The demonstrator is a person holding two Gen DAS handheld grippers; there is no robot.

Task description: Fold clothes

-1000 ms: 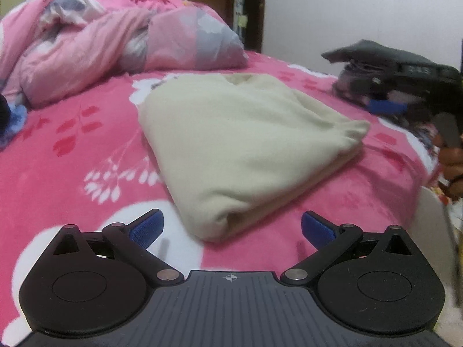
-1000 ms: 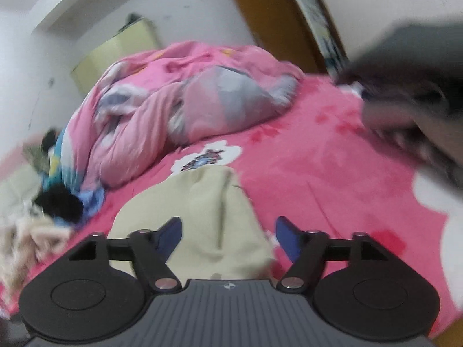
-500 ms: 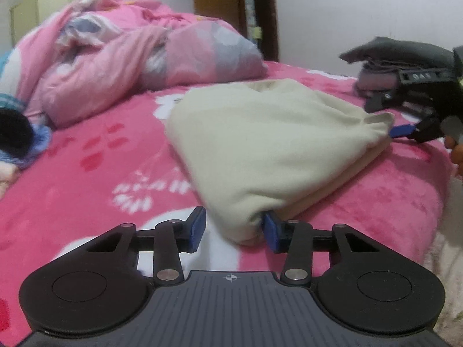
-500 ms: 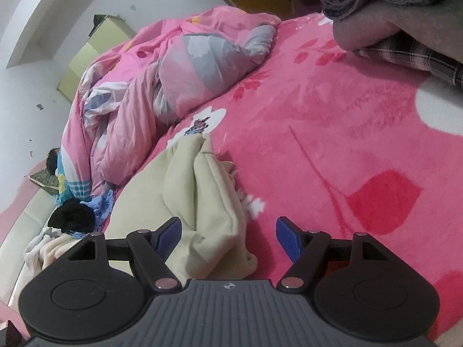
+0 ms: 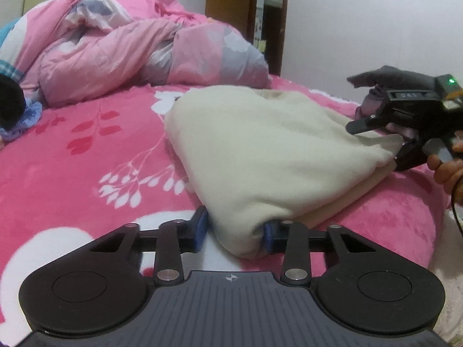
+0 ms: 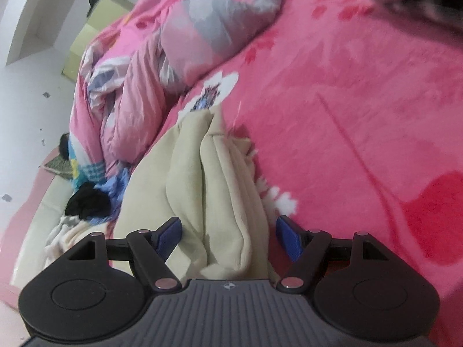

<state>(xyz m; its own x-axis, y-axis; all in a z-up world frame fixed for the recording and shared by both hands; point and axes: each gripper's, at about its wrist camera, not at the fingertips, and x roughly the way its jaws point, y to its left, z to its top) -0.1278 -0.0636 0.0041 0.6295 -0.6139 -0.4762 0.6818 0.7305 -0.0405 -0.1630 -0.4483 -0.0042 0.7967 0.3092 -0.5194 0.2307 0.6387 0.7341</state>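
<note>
Since 1 s ago your L gripper (image 5: 235, 232) is closing on the sweater's (image 5: 269, 150) near corner, while your R gripper (image 6: 228, 235), jaws wide w/ nothing pinched, is straddling its far end.

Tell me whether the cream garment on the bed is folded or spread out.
Folded. The cream garment lies as a thick bundle on the pink bed, and the right wrist view shows several stacked layers at its edge.

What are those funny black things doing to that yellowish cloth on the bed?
A person is folding a cream garment on the pink bedspread. The left tool is closing on the garment's near corner, which sits between its blue pads. The right tool is open around the opposite corner, not yet pinching it. A rumpled pink quilt lies behind.
</note>
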